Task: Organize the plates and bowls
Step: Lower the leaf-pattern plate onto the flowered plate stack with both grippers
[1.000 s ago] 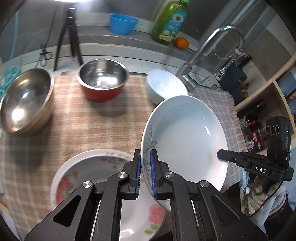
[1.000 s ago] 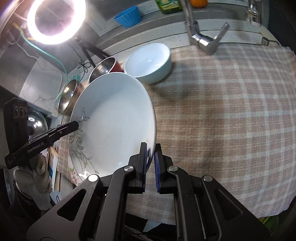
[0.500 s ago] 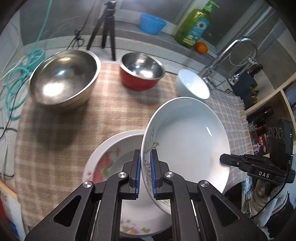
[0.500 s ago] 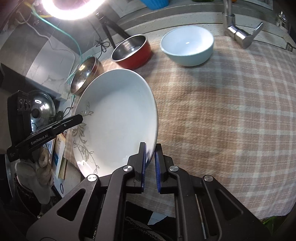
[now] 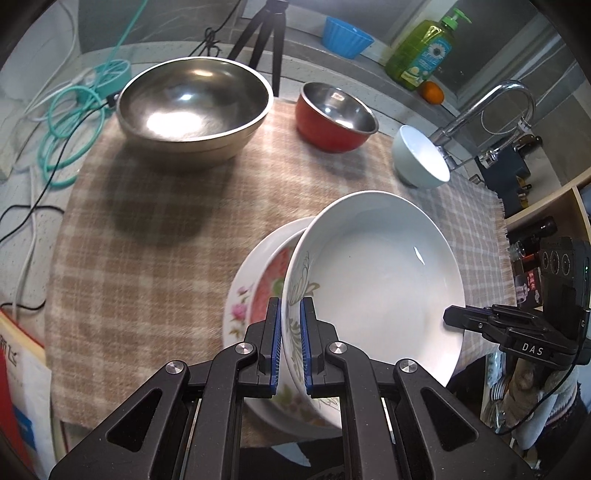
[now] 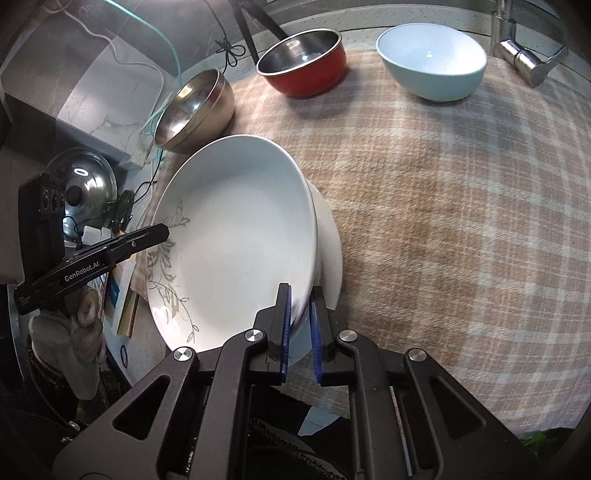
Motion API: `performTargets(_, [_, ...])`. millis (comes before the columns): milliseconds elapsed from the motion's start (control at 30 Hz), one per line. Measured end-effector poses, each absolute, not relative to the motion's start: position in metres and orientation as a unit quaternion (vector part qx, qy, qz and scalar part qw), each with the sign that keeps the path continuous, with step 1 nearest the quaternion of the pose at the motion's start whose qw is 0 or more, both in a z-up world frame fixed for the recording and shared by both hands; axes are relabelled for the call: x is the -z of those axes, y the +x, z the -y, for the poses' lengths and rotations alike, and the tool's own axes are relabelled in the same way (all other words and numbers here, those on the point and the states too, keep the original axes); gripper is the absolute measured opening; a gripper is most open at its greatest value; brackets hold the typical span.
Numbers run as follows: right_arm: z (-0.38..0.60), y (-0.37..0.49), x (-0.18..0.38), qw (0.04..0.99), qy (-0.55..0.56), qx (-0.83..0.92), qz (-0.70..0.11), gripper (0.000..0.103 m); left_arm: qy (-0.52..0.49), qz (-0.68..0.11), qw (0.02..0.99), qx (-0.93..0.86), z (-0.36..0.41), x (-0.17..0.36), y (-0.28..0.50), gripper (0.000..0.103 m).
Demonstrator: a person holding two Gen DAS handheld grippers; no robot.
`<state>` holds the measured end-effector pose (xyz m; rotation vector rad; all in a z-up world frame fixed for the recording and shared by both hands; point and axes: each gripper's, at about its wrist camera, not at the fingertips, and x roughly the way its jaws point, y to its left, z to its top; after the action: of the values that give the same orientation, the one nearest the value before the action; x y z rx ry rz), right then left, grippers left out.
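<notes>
Both grippers hold one white deep plate (image 5: pixel 373 273) with a grey leaf print. My left gripper (image 5: pixel 291 325) is shut on its left rim; my right gripper (image 6: pixel 300 314) is shut on the opposite rim of the white deep plate (image 6: pixel 236 236). It hangs tilted just above a floral plate (image 5: pixel 255 291) lying on the checked cloth (image 5: pixel 159 236); whether the two touch I cannot tell. In the right wrist view the floral plate (image 6: pixel 328 240) shows only as a white edge behind the held one. The other gripper and a gloved hand (image 6: pixel 81 325) appear at each view's side.
At the back of the cloth stand a large steel bowl (image 5: pixel 195 107), a red bowl (image 5: pixel 332 118) with a steel inside and a pale blue bowl (image 5: pixel 417 158). A faucet (image 5: pixel 487 110), soap bottle (image 5: pixel 421 51), blue cup (image 5: pixel 347 35), tripod (image 5: pixel 266 33) and cables (image 5: pixel 66 122) ring the counter.
Both grippers carried the white plate leftward and slightly down, from beside the floral plate to right over it. Both grips stayed the same.
</notes>
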<state>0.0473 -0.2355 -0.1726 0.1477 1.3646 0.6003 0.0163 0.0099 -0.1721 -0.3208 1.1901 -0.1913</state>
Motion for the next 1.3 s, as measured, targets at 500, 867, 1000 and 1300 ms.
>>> performTargets(500, [0.215,0.043,0.183,0.731,0.029,-0.264,-0.629,0.01,-0.143,-0.572,0.803,0.084,-0.019,0.186,0.008,0.008])
performTargets(867, [0.199,0.039,0.181,0.741,-0.032,-0.256,-0.62,0.013,-0.145,-0.575,0.801,0.082,-0.022,0.192,0.006,0.008])
performTargets(1000, [0.198,0.039,0.178,0.749,-0.047,-0.246,-0.613,0.014,-0.144,-0.574,0.802,0.083,-0.022,0.193,0.006,0.008])
performTargets(1300, [0.198,0.037,0.178,0.748,-0.064,-0.25,-0.612,0.019,-0.136,-0.57,0.806,0.086,-0.018,0.19,0.01,0.008])
